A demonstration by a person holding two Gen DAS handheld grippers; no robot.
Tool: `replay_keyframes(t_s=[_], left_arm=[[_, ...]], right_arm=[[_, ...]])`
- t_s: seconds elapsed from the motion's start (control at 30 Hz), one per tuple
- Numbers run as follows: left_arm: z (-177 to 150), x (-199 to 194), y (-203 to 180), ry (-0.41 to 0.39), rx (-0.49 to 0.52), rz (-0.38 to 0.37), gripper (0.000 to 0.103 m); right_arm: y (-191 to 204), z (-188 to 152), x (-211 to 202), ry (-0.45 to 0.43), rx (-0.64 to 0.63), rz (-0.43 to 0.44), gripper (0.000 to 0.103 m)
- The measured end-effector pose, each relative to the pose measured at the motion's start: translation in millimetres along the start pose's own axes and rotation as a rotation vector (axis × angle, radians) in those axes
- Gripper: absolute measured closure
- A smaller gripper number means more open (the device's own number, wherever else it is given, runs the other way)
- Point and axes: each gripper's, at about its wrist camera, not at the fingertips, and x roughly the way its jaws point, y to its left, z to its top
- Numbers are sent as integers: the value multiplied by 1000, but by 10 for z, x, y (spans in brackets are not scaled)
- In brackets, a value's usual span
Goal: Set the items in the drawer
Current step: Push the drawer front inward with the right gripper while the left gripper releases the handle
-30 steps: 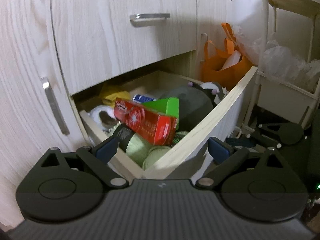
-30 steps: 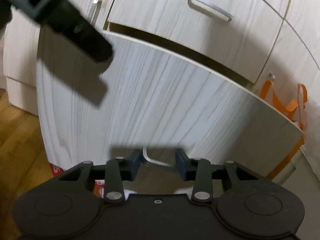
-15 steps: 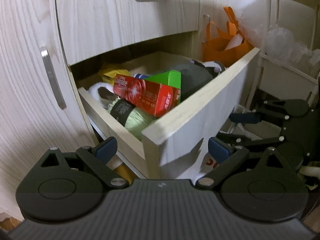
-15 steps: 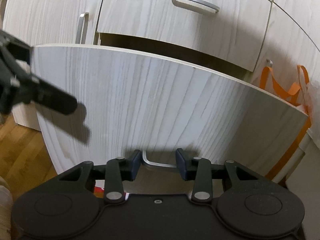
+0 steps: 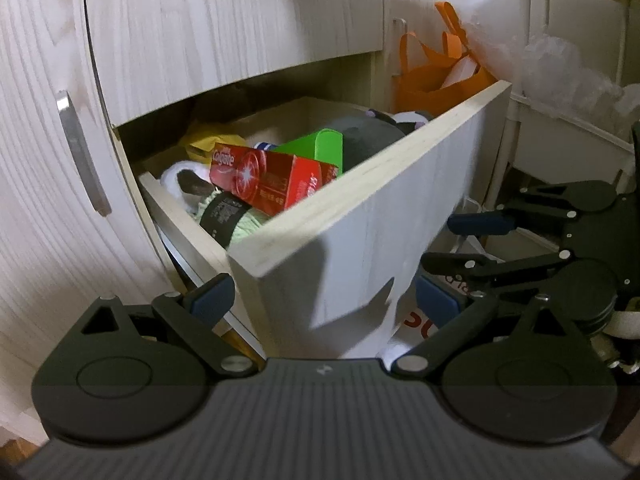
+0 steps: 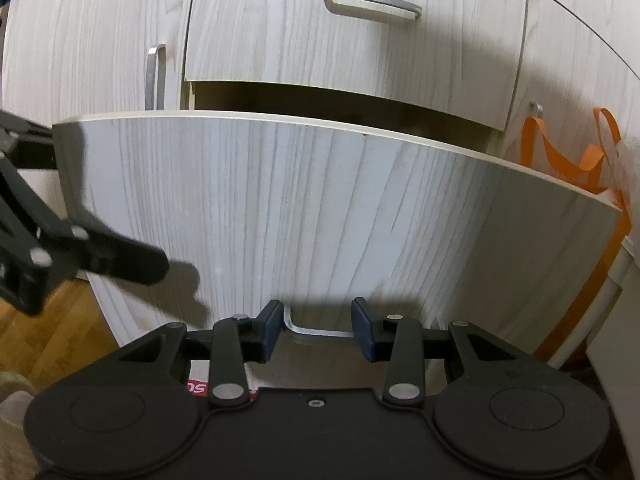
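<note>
From your left wrist camera you look down into the pulled-out drawer [image 5: 360, 216], which stands open and crowded; a red Colgate toothpaste box [image 5: 272, 180] lies tilted on top near the front, with a green box [image 5: 320, 146] just behind it, a dark grey soft item [image 5: 368, 136] toward the back right, a yellow bundle [image 5: 204, 140] at the back left, a white cloth [image 5: 178, 180] along the left wall and a pale green roll with a dark band [image 5: 236, 218] under the toothpaste box; your left gripper [image 5: 320, 300] is released, its blue pads wide apart on either side of the drawer's near corner and touching nothing; your right gripper [image 5: 452, 240] shows at the right, low against the drawer front; an orange bag [image 5: 436, 76] hangs beside the cabinet, with a white rack [image 5: 560, 128] holding clear plastic bags further right. From your right wrist camera the drawer front [image 6: 320, 208] fills the view below the closed upper drawer [image 6: 360, 32]; your right gripper [image 6: 318, 328] has its pads narrowly set around the metal drawer handle [image 6: 316, 330], one pad at each end of the visible bar; whether they press on it I cannot tell; wooden floor [image 6: 48, 320] shows at the lower left, where your left gripper [image 6: 120, 264] reaches in.
</note>
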Motion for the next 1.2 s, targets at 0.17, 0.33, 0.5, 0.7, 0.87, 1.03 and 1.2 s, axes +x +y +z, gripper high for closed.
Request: replay_keyframes(t_s=[0.17,0.33,0.5,0.7,0.87,1.03,1.2], left_arm=[[-33,60,-54,22,-21,-11,5],[-67,105,-62,32,-39,-26,5],[-76,106,-43,14,-65,-29,5],[-95,162,-13,-7,-95,24,5],[-149,250,24,-16,-126,103,6],[-156,279,66,5,-140,76,6],[-131,239,92,-12,-186,0,4]], right_arm=[[-25,-2,11,-11,38,20,58],[-6,-17,14,-16,57,32,58],[-49,-38,9,-20,111,67,58],[2,-60,1,-22,124,75,58],[-13,-49,16,-30,129,80,58],[-62,-25,51,-36,142,94,56],[-88,-24,45,-40,159,113,56]])
